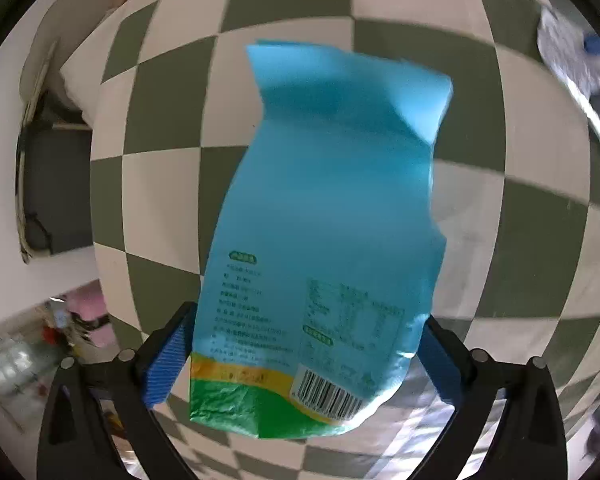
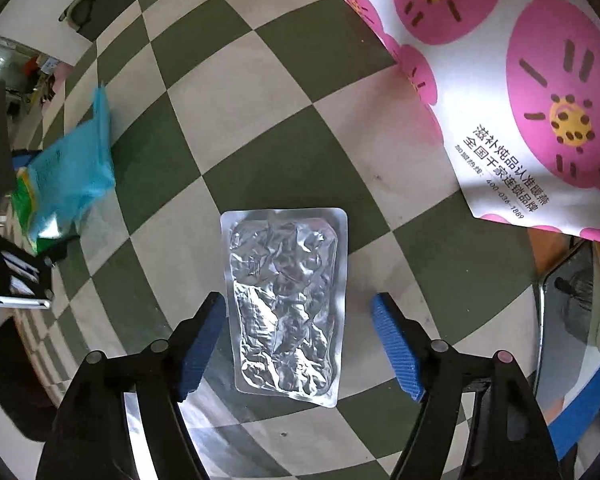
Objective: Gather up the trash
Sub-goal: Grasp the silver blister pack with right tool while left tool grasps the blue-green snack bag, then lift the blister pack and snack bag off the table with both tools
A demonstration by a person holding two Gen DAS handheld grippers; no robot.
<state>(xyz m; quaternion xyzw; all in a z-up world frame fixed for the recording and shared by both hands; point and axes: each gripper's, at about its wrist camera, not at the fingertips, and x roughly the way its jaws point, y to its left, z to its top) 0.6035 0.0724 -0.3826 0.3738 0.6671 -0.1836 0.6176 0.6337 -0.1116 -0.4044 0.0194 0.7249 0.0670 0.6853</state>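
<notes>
My left gripper (image 1: pixel 304 356) is shut on a blue snack bag (image 1: pixel 328 216) with a green and yellow bottom and a barcode; the blue pads (image 1: pixel 168 364) press its lower sides and it is held above the checkered cloth. The same bag shows at the left of the right wrist view (image 2: pixel 68 168). My right gripper (image 2: pixel 300 344) is open, its blue pads (image 2: pixel 202 344) either side of a flat crumpled silver foil pouch (image 2: pixel 286 304) lying on the cloth, not touching it.
A white paper bag with pink flowers (image 2: pixel 520 92) stands at the upper right of the green-and-white checkered tablecloth (image 2: pixel 260 140). A glass dish edge (image 2: pixel 560 312) lies at the right. A silver packet (image 1: pixel 576 76) lies far right in the left wrist view.
</notes>
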